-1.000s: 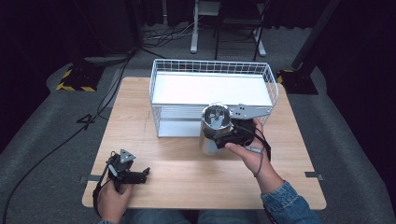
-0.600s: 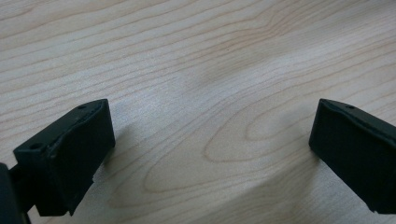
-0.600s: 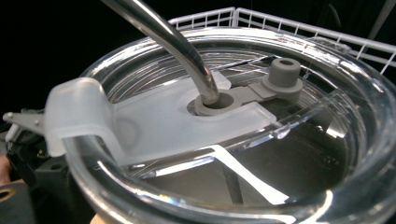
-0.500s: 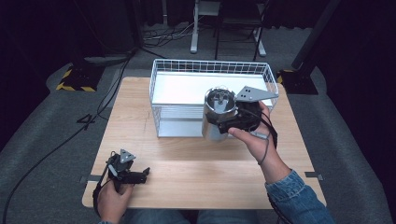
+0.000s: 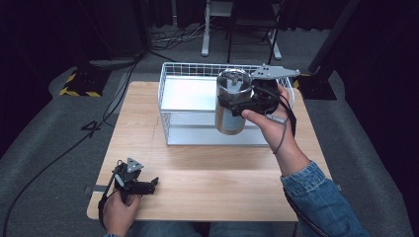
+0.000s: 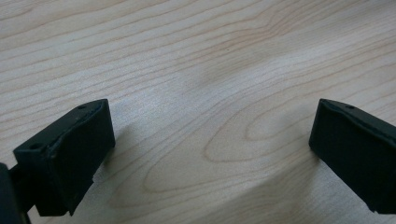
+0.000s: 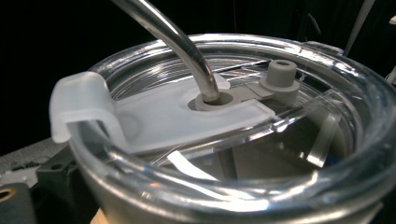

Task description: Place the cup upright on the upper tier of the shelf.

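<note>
A steel tumbler [image 5: 230, 106] with a clear lid [image 7: 187, 112] and a bent straw [image 7: 173, 37] hangs in the air over the front part of the white wire basket [image 5: 197, 66]. My right gripper [image 5: 237, 100] is shut on its upper body, just below the rim. The tumbler is roughly upright, and the lid sits very close to the camera in the right gripper view. At the table's front left my left gripper [image 5: 148, 183] rests low on the wood, its jaws wide apart with nothing between them [image 6: 210, 149].
The basket stands at the back middle of the wooden table [image 5: 212, 173] and its white floor looks bare. Dark floor, cables and stands surround the table.
My right gripper has raised the tumbler from in front of the basket, up and back over its front wall. The left gripper has stayed put.
</note>
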A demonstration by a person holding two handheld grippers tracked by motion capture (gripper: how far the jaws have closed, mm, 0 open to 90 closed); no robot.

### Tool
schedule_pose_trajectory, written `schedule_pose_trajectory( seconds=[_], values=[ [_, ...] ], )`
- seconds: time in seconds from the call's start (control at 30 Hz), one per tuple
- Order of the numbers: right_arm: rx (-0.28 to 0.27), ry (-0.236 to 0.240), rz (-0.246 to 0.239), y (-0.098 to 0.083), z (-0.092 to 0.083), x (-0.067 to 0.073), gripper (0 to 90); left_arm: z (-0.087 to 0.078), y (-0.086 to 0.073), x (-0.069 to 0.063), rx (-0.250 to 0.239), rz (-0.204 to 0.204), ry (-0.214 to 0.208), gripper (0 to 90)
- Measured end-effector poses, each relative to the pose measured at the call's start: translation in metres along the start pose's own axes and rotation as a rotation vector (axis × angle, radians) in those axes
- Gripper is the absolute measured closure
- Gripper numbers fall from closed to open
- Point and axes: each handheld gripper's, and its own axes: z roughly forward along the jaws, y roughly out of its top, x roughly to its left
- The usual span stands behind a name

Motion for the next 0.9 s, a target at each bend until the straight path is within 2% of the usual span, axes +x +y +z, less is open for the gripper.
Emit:
schedule_pose_trajectory(
  seconds=[0.13,0.37,0.67,0.9],
  values=[
    [-0.006,0.006,0.016,0.008,0.001,-0.003,3.5,0.0,0.0,0.0,0.0,0.001,0.001,0.5],
    [-0.042,-0.015,0.021,0.028,0.002,-0.007,3.6,0.0,0.0,0.0,0.0,0.0,0.0,0.5],
    [-0.059,-0.09,0.027,0.051,0.016,-0.023,3.5,0.0,0.0,0.0,0.0,-0.003,0.001,0.5],
    [-0.073,-0.141,0.028,0.053,0.031,-0.038,3.5,0.0,0.0,0.0,0.0,0.0,0.0,0.5]
  ],
)
